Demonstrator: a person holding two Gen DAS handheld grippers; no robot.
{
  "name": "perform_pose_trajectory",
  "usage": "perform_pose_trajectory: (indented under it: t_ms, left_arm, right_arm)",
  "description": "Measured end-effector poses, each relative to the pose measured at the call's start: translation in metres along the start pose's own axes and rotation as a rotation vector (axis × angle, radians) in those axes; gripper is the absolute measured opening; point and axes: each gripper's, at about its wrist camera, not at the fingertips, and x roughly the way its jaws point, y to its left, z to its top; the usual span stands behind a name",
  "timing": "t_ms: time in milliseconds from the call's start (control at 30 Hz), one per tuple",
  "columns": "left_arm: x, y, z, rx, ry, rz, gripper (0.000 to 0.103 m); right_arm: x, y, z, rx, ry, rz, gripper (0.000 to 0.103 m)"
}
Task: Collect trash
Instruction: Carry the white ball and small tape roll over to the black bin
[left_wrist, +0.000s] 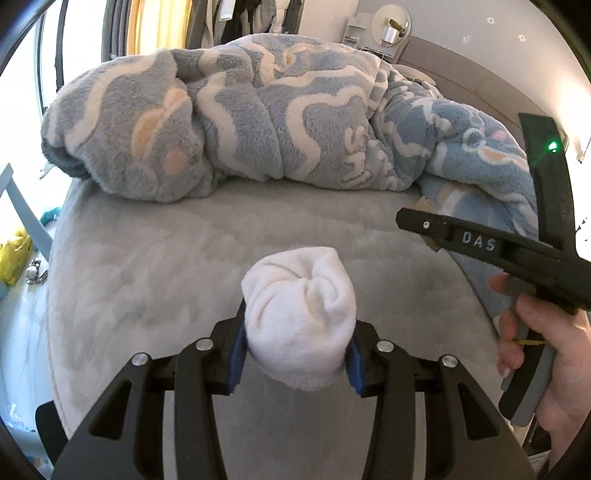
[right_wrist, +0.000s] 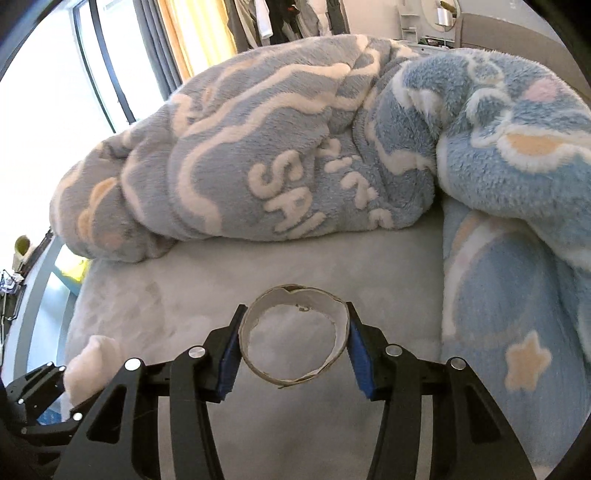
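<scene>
1. Nearest the left wrist camera, the left gripper pinched a rolled white sock between its blue pads, holding the bundle clear above the grey bed cover.
2. Left of the bed in that view, a yellow bag and some small clutter lay on the pale floor under bright window light.
3. Across the back of the bed lay a rumpled blue fleece blanket with cream wavy patterns; behind it hung clothes, and a round mirror sat against the far wall.
4. At the right edge, a hand held the right gripper's handle, its black finger reaching left over the bed beside a scrap of brown cardboard.
5. Close to the right wrist camera, the right gripper squeezed a cardboard tube ring, pads pressing on both sides, with the open end facing the lens and the grey cover visible through it.
6. At the lower left of that view, the sock and part of the left gripper showed.
7. To the right, the blanket curved round toward the camera over the cover, showing a cream star.
</scene>
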Motion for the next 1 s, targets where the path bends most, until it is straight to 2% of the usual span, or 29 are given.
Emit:
perform_pose_trajectory:
  t_ms: [200, 467, 1000]
  left_arm:
    - [-0.022, 0.003, -0.014, -0.015, -0.006, 0.023, 0.047]
    - [-0.049, 0.009, -0.031, -0.023, -0.014, 0.052, 0.047]
    - [-0.093, 0.033, -0.066, -0.027, -0.023, 0.101, 0.047]
  right_arm:
    - [-0.026, 0.013, -0.007, -0.041, -0.028, 0.02, 0.052]
    - [-0.024, 0.046, -0.03, -0.065, -0.039, 0.038, 0.052]
    - [-0.053, 0.098, -0.065, -0.133, -0.049, 0.096, 0.052]
